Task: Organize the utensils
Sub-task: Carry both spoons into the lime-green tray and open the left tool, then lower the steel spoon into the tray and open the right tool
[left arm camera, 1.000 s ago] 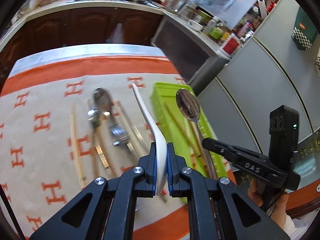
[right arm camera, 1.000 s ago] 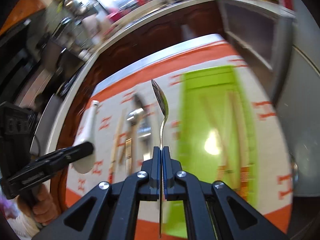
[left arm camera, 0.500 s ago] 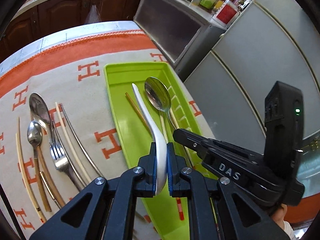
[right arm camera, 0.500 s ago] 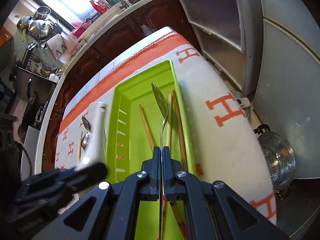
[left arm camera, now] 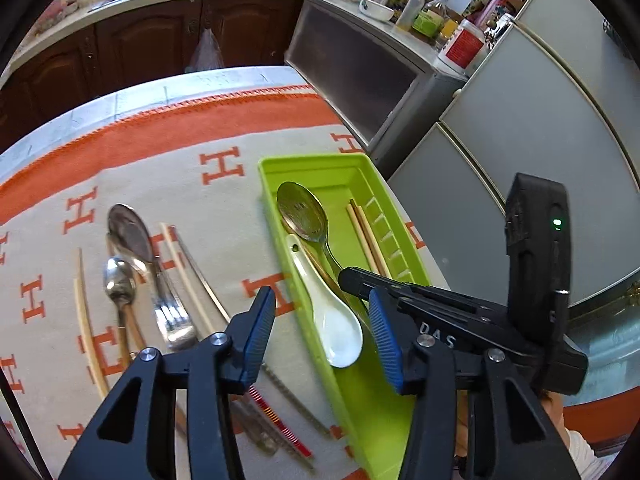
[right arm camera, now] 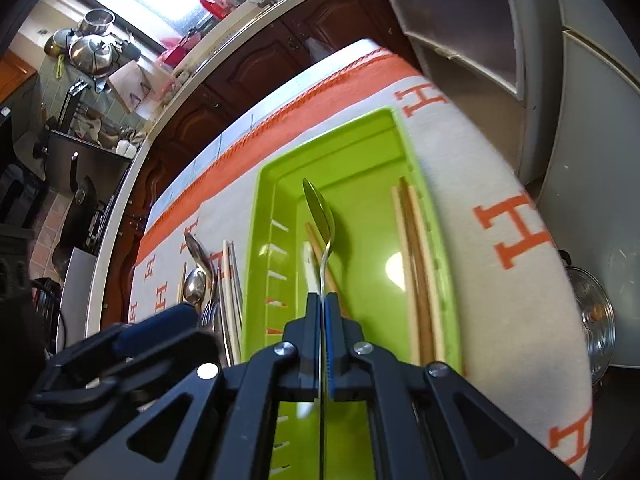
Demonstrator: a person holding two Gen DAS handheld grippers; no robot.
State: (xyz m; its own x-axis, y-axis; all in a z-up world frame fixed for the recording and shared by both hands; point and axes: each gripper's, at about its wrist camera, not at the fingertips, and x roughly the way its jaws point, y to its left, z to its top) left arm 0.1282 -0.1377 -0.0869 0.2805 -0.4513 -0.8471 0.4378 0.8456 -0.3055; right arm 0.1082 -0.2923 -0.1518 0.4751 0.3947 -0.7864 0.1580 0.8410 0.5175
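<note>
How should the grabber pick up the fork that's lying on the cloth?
Probably best by the fork's handle, coming straight down from above with the open left gripper. It lies flat on the tablecloth, tines towards the camera. Its thin handle runs away, packed between the small spoon and chopsticks, so the fingers should straddle it crosswise just behind the tines.

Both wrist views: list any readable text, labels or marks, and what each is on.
"DAS": white letters on the black body of the right gripper, seen in the left wrist view.
"H": orange letter repeated across the cream tablecloth, in both views.
Red-labelled container and bottles on the counter: labels too small to read.
Green tray, white spoon, metal spoon: no text visible.
</note>
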